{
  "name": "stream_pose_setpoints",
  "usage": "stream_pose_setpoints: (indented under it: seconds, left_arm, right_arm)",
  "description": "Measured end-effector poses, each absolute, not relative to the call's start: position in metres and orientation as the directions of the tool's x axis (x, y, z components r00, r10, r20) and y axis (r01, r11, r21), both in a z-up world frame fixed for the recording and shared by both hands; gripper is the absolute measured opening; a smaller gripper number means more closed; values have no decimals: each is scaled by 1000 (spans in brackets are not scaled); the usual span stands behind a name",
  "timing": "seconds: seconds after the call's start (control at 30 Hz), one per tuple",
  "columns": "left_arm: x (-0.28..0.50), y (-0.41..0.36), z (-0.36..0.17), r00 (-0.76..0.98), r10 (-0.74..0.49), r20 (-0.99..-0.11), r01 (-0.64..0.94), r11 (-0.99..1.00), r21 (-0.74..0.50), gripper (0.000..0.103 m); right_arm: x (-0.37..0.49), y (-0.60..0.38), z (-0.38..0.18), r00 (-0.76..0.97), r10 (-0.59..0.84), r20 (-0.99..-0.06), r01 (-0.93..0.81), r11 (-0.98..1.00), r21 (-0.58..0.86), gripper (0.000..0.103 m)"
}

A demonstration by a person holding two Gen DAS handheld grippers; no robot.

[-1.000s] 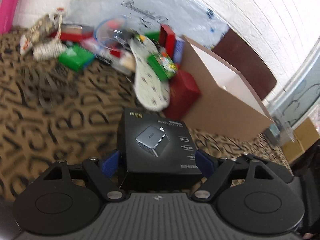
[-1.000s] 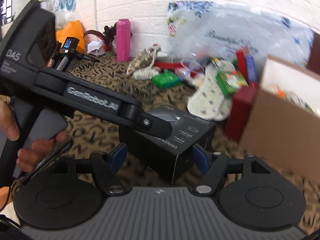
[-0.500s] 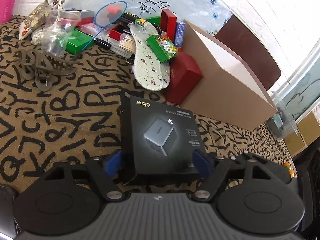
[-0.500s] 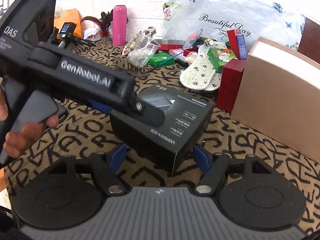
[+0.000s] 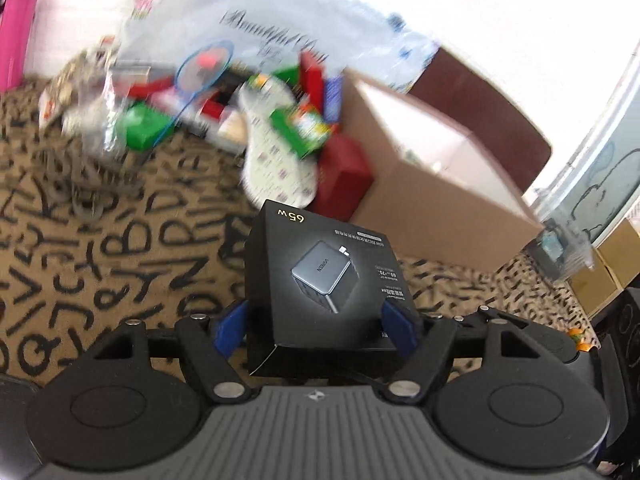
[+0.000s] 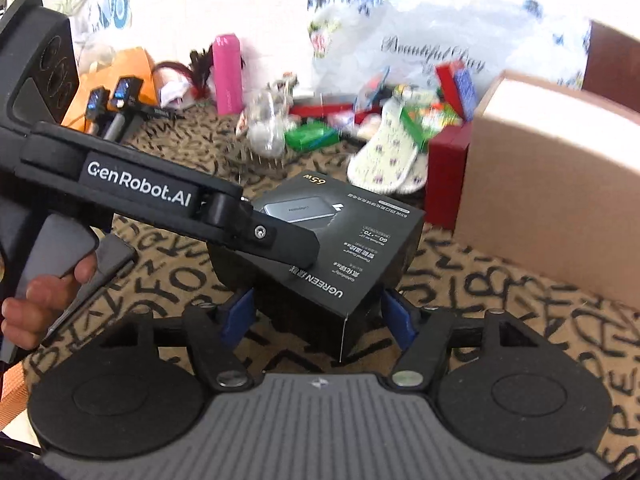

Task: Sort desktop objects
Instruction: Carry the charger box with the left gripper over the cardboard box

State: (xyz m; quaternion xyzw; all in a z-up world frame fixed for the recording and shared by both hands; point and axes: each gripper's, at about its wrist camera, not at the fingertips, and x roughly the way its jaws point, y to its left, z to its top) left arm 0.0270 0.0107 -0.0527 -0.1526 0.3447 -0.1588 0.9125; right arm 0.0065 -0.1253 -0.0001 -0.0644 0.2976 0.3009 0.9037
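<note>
A black charger box [image 5: 320, 280] marked 65W sits between the blue pads of my left gripper [image 5: 314, 326], which is shut on it and holds it above the letter-print cloth. In the right wrist view the same box [image 6: 352, 240] hangs in front of my right gripper [image 6: 318, 318], whose jaws stand wide apart and empty just below and before it. The left gripper's arm [image 6: 160, 196] crosses that view from the left. An open cardboard box [image 5: 432, 184] stands to the right; it also shows in the right wrist view [image 6: 552, 168].
A heap of small things lies at the back: a flowered insole [image 5: 276, 160], a red box [image 5: 344, 180], green packets [image 5: 304, 128], a plastic bag [image 5: 280, 32]. A pink bottle [image 6: 228, 76] stands by the wall. The letter-print cloth [image 5: 100, 260] covers the table.
The left gripper has lifted the charger box a little and tilted up; the box now sits higher against the background. The right gripper stays open near it.
</note>
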Motion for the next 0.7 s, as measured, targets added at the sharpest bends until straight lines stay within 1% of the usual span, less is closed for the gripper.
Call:
stream_pose_setpoints:
  seconds: [0.13,0.27,0.43,0.57,0.7]
  left_arm:
    - [14,-5,-22,769,-394,-503,240,908,-345,75]
    - [14,-18,8,802,-422,-423,299,896,-327,75]
    - [35,-51,34,801,-477,-362,376,871,-315,75]
    - [56,-87,44,794,-513,-327,429,853,-296,75]
    - [90,-120,50,766,-552,-328,464,829,-312,75]
  right_arm:
    - [-9,-136,26,697,502,-512,-574,818,20,67]
    - [-23,-150,54,759,498,-419,-555,832,-16,67]
    - [-19,-174,83,836,446,-319,-490,869,-67,67]
    - [-4,-200,97,879,388,-279,-421,904,-69,67]
    - [19,-230,104,904,328,-274,-359,930,-74,67]
